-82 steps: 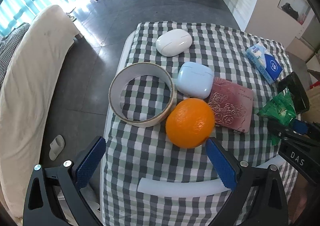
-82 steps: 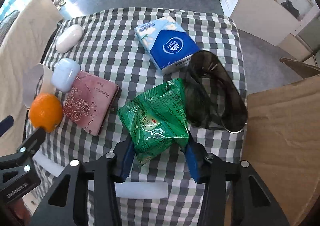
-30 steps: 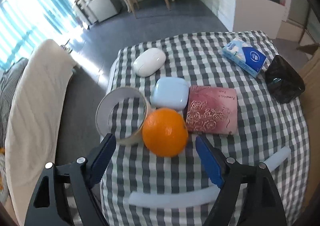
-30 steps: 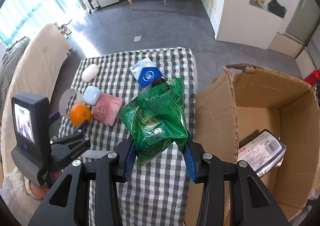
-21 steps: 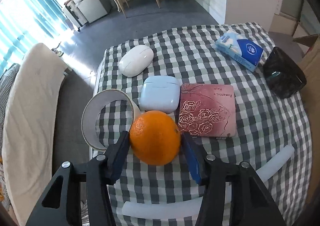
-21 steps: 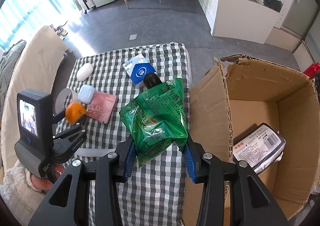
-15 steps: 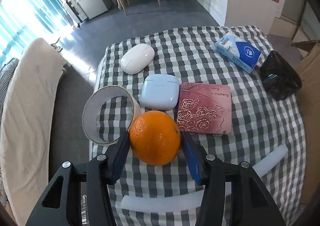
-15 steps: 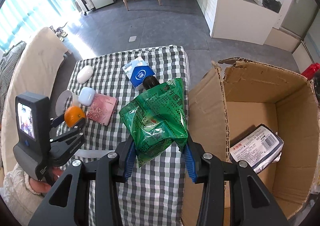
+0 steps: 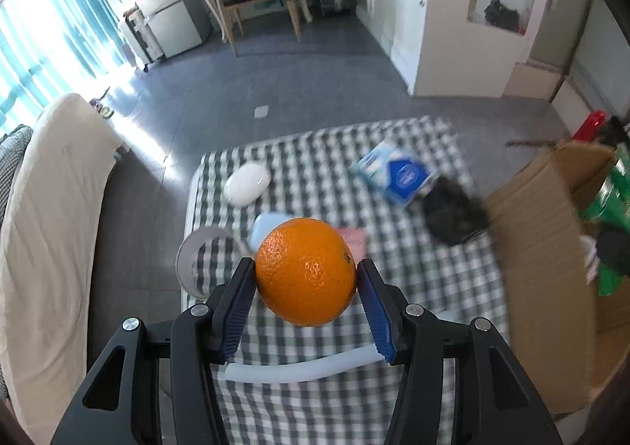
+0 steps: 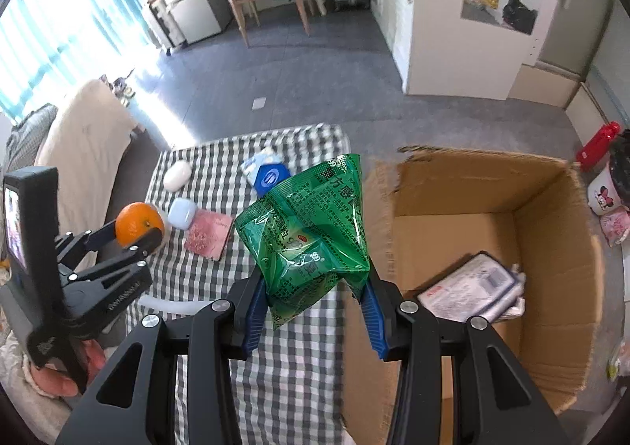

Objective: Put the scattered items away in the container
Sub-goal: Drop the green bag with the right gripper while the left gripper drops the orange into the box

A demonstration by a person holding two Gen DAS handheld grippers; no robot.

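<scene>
Left wrist view: your left gripper (image 9: 306,279) clamps its 2 blue pads on the orange (image 9: 306,271), held above the checked table (image 9: 413,279). Your right gripper (image 10: 313,297) pinches the green packet (image 10: 311,232) beside the open cardboard box (image 10: 551,287).

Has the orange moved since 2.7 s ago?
Yes. The orange has gone up, clamped in the left hand-held gripper; it was on the tablecloth beside the tape roll.

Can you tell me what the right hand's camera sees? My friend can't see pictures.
The right gripper holds a crinkly green packet in the air beside an open cardboard box. Farther left, the left gripper holds an orange above a checkered table.
</scene>
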